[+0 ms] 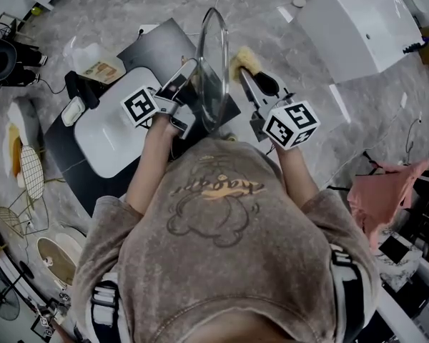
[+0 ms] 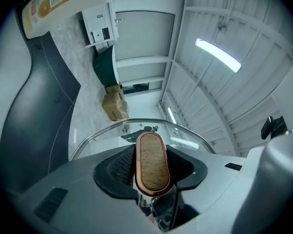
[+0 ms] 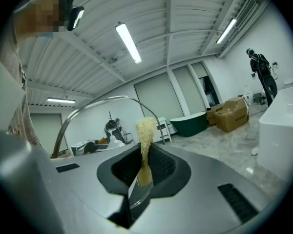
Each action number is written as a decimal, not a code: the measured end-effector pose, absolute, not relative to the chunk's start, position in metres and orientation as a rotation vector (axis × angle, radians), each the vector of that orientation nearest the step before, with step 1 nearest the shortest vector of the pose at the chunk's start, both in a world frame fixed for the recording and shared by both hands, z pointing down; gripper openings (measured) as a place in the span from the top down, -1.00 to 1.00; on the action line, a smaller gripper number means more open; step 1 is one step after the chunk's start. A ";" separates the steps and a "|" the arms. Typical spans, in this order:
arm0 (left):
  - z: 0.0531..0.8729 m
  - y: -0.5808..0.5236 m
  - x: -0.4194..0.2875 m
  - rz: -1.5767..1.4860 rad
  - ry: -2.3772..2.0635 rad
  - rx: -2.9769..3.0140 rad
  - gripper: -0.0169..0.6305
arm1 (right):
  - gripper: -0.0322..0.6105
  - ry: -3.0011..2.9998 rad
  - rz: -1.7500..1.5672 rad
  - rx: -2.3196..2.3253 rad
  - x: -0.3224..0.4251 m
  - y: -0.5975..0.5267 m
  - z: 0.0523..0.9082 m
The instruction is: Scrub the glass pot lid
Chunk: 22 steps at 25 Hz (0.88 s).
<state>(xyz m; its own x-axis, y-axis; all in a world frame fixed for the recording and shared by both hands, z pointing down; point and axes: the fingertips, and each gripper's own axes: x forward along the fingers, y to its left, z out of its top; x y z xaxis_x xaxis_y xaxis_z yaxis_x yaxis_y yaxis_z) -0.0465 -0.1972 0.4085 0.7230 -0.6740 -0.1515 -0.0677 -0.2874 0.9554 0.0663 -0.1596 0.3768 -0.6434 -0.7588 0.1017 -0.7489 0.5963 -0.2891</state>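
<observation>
Shirt lettering unreadable, left gripper holding lid, right gripper holding brush

Lighting: bright, cool, even; source, ceiling strip lights overhead. Shadows: soft, faint on floor. Glare: thin highlight along glass pot lid rim. Distortion: heavy fisheye, dark vignetted corners in both gripper views. Focus: sharp centre, softer edges.

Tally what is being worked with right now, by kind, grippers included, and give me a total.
Grippers: 2 (left gripper, right gripper)
Glass pot lid: 1, held by its knob in the left gripper
Scrub brush: 1, held in the right gripper
Total: 4
</observation>
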 end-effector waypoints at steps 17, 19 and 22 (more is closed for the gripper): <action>0.405 -0.188 -0.016 -0.625 -0.445 1.772 0.39 | 0.80 2.756 -0.364 -1.177 0.041 -0.168 0.321; 0.403 -0.186 -0.014 -0.621 -0.430 1.776 0.39 | 0.80 2.762 -0.340 -1.187 0.044 -0.174 0.321; 0.400 -0.183 -0.012 -0.626 -0.404 1.774 0.39 | 0.80 2.775 -0.311 -1.201 0.046 -0.185 0.324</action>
<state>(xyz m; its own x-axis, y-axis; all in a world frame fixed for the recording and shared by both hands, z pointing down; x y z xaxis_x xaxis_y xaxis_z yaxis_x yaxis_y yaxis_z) -0.0120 -0.1829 0.4004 0.7979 -0.5661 -0.2070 0.0447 -0.2868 0.9569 0.0459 -0.1847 0.3240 -0.6835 -0.7298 -0.0122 -0.7091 0.6679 -0.2262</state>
